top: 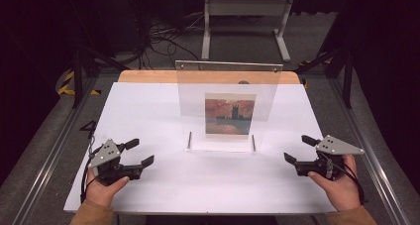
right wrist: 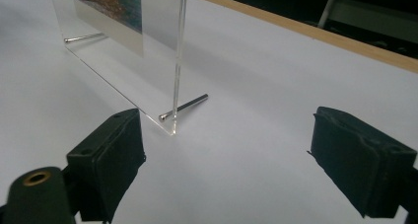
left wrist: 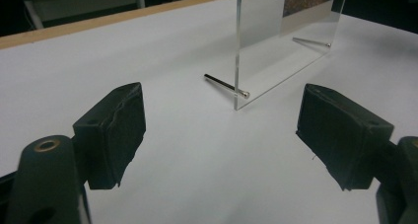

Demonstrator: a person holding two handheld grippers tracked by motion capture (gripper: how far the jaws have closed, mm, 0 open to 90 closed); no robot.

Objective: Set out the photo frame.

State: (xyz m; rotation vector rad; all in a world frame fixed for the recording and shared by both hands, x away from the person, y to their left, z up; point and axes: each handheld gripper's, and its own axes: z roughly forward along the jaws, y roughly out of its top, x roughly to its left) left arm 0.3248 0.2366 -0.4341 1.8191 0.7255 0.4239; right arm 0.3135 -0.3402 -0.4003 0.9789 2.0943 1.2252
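High view, frame: a clear acrylic picture frame (top: 225, 106) stands upright at the middle of my white table (top: 148, 111), held up by two metal pins through its base.
High view, picture: a reddish print of a tower (top: 230, 115) sits inside; I can read no writing or label on it.
High view, left gripper (top: 139, 152): at 8 o'clock from the frame, well apart from it, jaws spread, nothing between them.
High view, right gripper (top: 298, 149): at 4 o'clock from the frame, well apart from it, jaws spread and empty.
Left gripper view: my two black pads (left wrist: 118, 130) stand wide apart over bare white table; the frame's edge and one metal pin (left wrist: 226, 85) are at 12 o'clock, beyond the pads.
Right gripper view: pads (right wrist: 111, 157) wide apart; the frame's corner and pin (right wrist: 183, 107) are at 11 o'clock, near the left pad, not touching.
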